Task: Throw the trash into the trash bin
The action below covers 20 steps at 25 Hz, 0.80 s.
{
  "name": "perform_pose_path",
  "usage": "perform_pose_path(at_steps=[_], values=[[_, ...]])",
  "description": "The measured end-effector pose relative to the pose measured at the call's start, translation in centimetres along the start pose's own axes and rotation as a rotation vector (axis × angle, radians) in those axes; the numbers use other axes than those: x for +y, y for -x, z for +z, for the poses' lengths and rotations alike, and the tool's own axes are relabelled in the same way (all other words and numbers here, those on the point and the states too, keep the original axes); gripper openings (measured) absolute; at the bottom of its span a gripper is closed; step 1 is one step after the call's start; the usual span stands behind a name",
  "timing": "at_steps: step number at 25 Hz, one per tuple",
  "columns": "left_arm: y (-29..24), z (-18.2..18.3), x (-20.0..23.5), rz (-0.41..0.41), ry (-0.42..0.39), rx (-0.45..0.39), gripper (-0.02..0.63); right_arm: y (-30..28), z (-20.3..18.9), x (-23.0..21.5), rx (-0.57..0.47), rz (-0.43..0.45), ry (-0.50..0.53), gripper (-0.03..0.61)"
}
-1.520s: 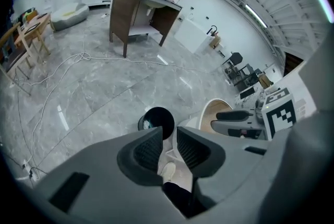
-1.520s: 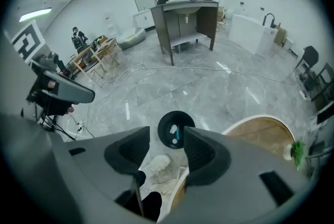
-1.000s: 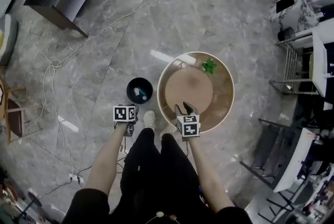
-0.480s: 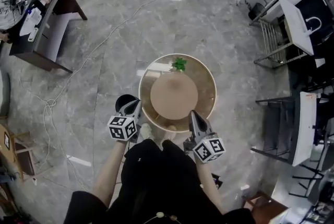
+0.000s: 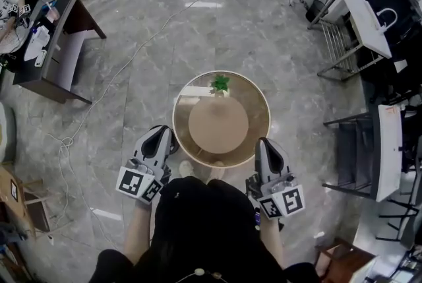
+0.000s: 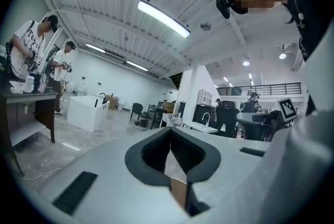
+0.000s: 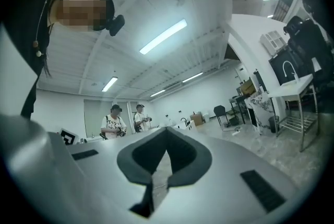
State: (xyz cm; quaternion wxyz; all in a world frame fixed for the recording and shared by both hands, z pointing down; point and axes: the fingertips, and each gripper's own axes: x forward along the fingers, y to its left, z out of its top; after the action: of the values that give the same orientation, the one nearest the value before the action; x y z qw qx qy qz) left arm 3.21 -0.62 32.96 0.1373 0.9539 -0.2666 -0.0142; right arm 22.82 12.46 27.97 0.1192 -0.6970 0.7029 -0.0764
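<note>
The grey left gripper (image 5: 160, 135) and the grey right gripper (image 5: 265, 144) are being held at the near side of the round brown-topped table (image 5: 260, 103), each with its jaws pressed fully together on nothing. A small green leafy object (image 5: 219, 84) is lying at the table's far edge, well apart from both grippers. The black trash bin (image 5: 173, 143) is showing only as a dark sliver beside the left gripper's tip.
</note>
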Motion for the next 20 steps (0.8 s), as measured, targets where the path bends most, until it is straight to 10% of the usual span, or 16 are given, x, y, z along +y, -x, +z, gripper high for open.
perform_pose_path(at_steps=[20], values=[[0.3, 1.0, -1.9, -0.027, 0.001, -0.015, 0.006, 0.4, -0.2, -0.5, 0.014, 0.002, 0.002, 0.003]])
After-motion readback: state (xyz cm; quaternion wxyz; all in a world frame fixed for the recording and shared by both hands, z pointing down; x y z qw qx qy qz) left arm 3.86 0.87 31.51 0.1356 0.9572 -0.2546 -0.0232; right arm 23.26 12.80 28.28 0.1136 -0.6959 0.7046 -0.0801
